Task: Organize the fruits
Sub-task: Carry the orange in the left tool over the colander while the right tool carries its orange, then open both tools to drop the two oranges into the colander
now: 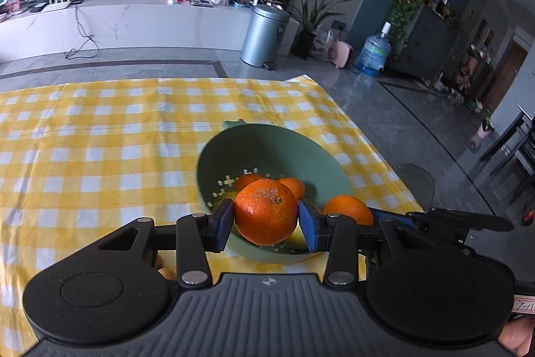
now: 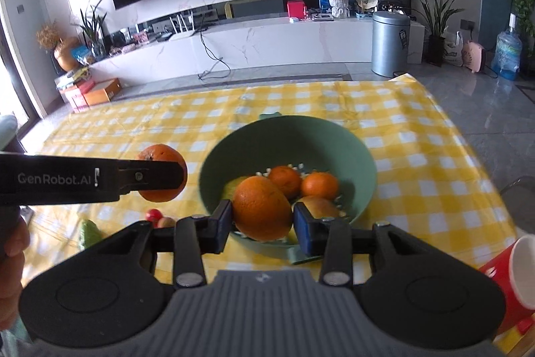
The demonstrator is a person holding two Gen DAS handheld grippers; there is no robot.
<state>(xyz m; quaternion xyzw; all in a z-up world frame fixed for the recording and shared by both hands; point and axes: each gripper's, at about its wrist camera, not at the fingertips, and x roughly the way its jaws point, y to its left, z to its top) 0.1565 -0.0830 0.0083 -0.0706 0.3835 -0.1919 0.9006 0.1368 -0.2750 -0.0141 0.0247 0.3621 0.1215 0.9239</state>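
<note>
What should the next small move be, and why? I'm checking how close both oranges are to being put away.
Probably carry the right tool a little further forward over the green colander before releasing. Its orange is clamped between the pads at the colander's near rim, where fruit already lies. The left tool also grips an orange nearby, so one drop at a time seems safer.

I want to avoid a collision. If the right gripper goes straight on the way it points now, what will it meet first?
Probably the green bowl, or the fruit lying in it: it sits just beyond the orange held in the right gripper. Depth is hard to judge.
</note>
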